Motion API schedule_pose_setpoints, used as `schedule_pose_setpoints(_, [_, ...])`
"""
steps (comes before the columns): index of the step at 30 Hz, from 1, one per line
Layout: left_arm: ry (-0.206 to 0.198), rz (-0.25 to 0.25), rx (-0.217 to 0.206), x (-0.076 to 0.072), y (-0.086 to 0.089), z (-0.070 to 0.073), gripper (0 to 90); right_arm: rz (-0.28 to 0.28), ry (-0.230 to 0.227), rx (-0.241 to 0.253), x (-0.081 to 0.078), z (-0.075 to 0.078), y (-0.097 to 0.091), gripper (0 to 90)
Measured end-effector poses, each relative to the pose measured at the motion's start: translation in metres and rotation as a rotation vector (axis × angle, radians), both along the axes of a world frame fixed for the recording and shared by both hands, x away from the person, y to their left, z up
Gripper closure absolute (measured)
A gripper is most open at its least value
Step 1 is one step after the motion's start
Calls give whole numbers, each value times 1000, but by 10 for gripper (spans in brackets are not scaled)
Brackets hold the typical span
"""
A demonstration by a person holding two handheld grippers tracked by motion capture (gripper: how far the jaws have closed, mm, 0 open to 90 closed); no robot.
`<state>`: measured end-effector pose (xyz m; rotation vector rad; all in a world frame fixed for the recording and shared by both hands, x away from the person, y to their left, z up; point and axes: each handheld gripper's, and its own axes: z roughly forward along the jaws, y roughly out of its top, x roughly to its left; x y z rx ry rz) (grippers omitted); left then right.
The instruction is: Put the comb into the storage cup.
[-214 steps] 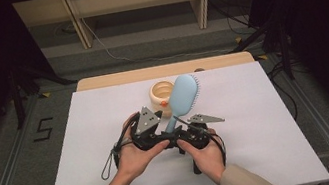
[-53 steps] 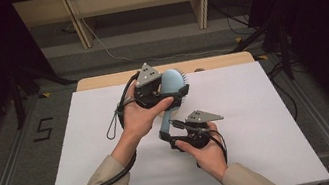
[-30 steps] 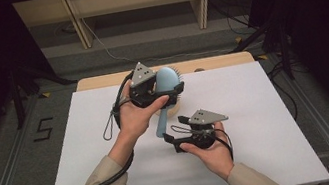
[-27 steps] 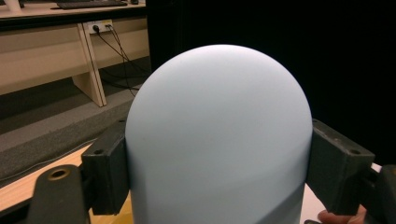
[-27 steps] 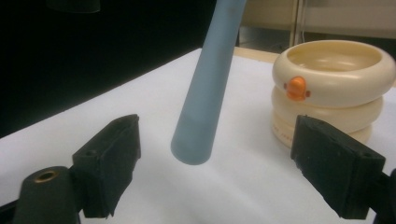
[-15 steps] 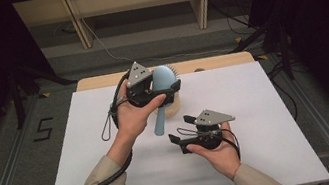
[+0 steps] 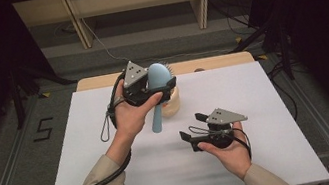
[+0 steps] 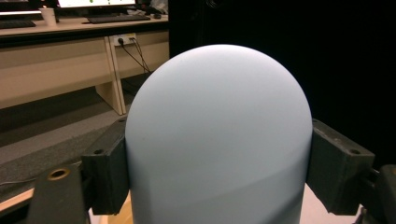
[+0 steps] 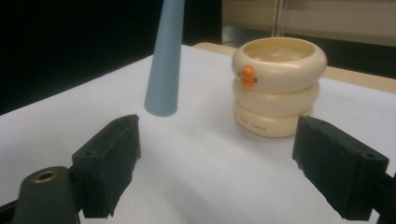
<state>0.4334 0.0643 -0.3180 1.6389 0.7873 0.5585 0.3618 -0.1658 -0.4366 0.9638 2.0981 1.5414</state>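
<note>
At about ten o'clock on the white table, the left gripper clamps the head of a pale blue hairbrush, its handle hanging down above the tabletop. A cream ringed cup stands just behind the handle. At four o'clock, the right gripper is wide apart and holds nothing.

Hairbrush cut off by the bottom edge in the left gripper view, its handle end alone showing in the right gripper view, and cream cup partly hidden behind brush in the high view.
</note>
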Motion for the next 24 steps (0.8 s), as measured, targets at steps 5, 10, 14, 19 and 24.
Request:
schedule_pose_setpoints(5, [-11, 29, -10, 0, 2, 1, 198, -27, -2, -3, -1, -1, -11, 160])
schedule_pose_setpoints(10, [-9, 43, -17, 2, 2, 1, 198, -47, -2, -6, -2, -1, -20, 160])
schedule_pose_setpoints(14, [-7, 62, -21, 4, 2, 0, 198, -57, -6, -18, -3, -3, -25, 159])
schedule_pose_setpoints(19, [-3, 80, -36, 6, 4, -1, 198, -69, -11, -25, -5, -3, -30, 159])
schedule_pose_setpoints(24, [-1, 105, -54, 8, 8, -1, 197, -76, -20, -30, -8, -3, -34, 159])
